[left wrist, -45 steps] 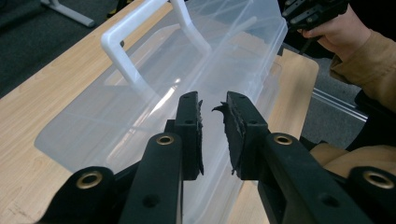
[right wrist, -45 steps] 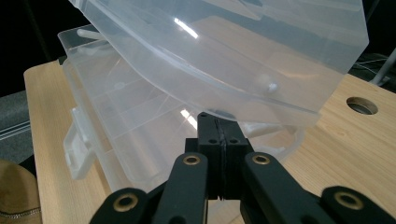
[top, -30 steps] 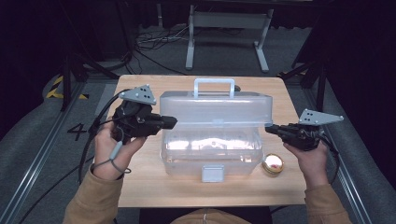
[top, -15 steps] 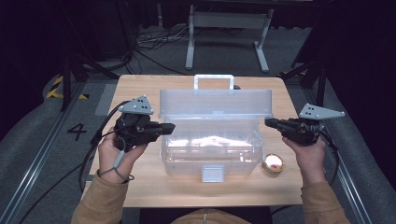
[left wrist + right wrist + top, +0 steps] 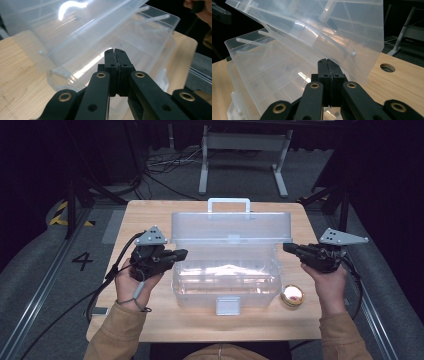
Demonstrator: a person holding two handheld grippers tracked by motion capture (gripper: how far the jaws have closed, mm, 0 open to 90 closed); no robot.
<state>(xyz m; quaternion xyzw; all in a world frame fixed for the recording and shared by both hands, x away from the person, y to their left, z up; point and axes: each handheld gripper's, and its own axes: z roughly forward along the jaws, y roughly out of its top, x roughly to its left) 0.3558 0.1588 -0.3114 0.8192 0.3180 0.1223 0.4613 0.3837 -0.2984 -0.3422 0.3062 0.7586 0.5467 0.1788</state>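
Observation:
A clear plastic toolbox (image 5: 227,282) stands mid-table with its lid (image 5: 230,225) tilted up and a white handle (image 5: 229,202) on the far side. My left gripper (image 5: 182,253) is shut with nothing in it, its tip at the box's left end. In the left gripper view the closed jaws (image 5: 115,51) point at the box's wall (image 5: 150,37) under the raised lid. My right gripper (image 5: 287,247) is also shut and bare, close to the box's right end. The right gripper view has its tip (image 5: 327,61) just below the lid's edge (image 5: 324,25).
A small round gold object (image 5: 292,296) lies on the wooden table (image 5: 150,215) by the box's front right corner. The box's latch (image 5: 227,306) faces the near edge. A round hole (image 5: 387,67) sits in the tabletop. Cables trail off the left side.
My left gripper has sunk and come toward the near edge beside the box's left end. The right gripper has hardly moved.

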